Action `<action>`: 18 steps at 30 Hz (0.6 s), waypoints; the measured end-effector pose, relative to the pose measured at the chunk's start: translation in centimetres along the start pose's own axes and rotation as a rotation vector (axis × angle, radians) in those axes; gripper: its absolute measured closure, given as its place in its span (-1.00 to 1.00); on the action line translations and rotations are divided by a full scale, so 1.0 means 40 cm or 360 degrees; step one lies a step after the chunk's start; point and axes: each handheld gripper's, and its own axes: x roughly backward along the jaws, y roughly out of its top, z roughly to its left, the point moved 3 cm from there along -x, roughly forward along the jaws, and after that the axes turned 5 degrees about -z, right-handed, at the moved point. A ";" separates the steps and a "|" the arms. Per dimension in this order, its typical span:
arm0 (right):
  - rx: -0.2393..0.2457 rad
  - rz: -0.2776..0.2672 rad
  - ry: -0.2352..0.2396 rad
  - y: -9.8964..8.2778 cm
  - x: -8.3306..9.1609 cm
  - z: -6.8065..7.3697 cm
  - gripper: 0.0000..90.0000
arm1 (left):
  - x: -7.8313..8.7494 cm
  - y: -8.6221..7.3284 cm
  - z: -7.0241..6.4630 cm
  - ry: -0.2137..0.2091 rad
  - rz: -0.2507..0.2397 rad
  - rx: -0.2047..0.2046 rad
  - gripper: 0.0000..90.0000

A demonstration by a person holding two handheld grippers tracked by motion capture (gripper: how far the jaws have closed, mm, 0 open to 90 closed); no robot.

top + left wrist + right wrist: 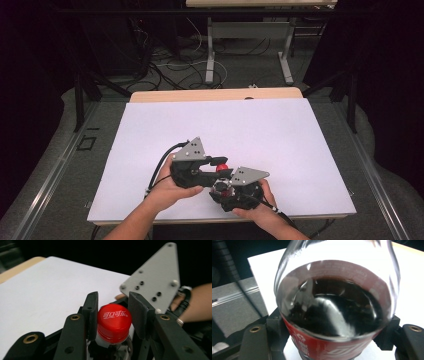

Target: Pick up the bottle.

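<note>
**Both grippers on the cola bottle**

As the left gripper (113,315) sits over the red cap (114,322), its two black jaws are pressed against either side of it, the left pad flat on the ribbed edge and the right pad tight on the other flank. That cap carries white lettering on top and is firmly clamped. Down below, the right gripper (332,330) has its jaws squeezed onto the body of the bottle (337,302), right across the red label, with dark drink sloshing inside the clear plastic above it. From the high view, the two hands meet near the front edge of the white table (280,130), just right of its middle: the left gripper (212,167) comes in from the left, the right gripper (227,187) lies close against it, and the cap (221,166) peeks out red between their grey plates. The bottle is held between them, just above the tabletop.
</note>
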 end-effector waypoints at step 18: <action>-0.0036 0.0006 -0.0091 -0.005 0.001 -0.014 -0.36 | -0.036 -0.002 -0.062 0.0454 -0.0062 0.0155 0.20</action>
